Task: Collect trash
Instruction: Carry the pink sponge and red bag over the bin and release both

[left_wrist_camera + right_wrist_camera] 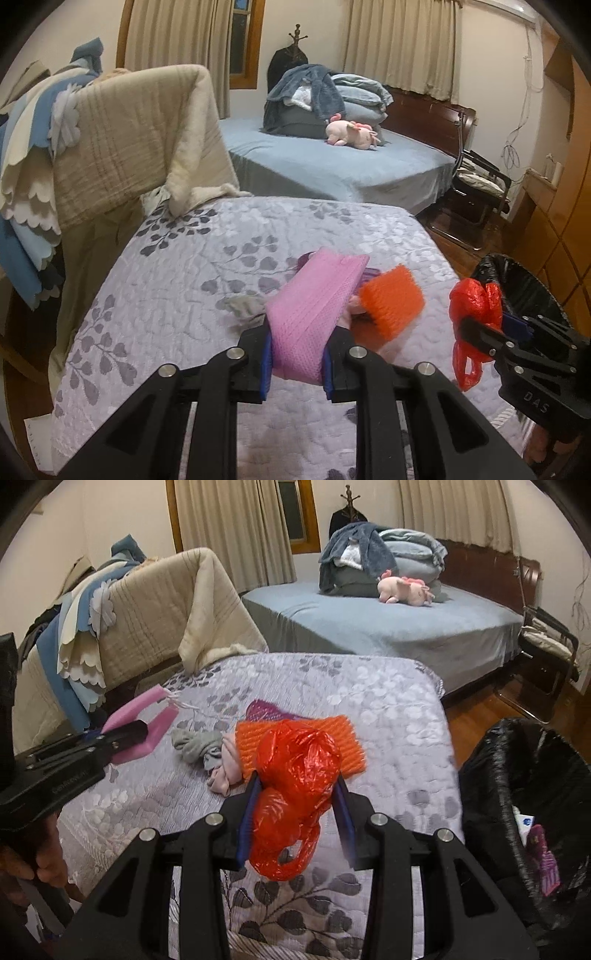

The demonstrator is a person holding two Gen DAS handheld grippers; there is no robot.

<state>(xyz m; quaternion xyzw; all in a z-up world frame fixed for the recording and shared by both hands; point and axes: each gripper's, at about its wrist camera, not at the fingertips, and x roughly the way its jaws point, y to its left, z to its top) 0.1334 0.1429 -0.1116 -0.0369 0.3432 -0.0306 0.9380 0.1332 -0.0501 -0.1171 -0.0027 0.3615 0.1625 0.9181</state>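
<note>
On the quilt-covered tabletop, a ridged foam sheet lies at the middle with crumpled socks touching its left end. The lined bin stands on the floor off the tabletop's right edge. Behind the tabletop is a bed carrying folded bedding and a plush toy; a draped chair stands left.

The left gripper clamps a pink face mask above the floral quilt. An orange mesh pad lies just beyond it. To the right, the right gripper pinches a red plastic bag beside the black-lined bin.
</note>
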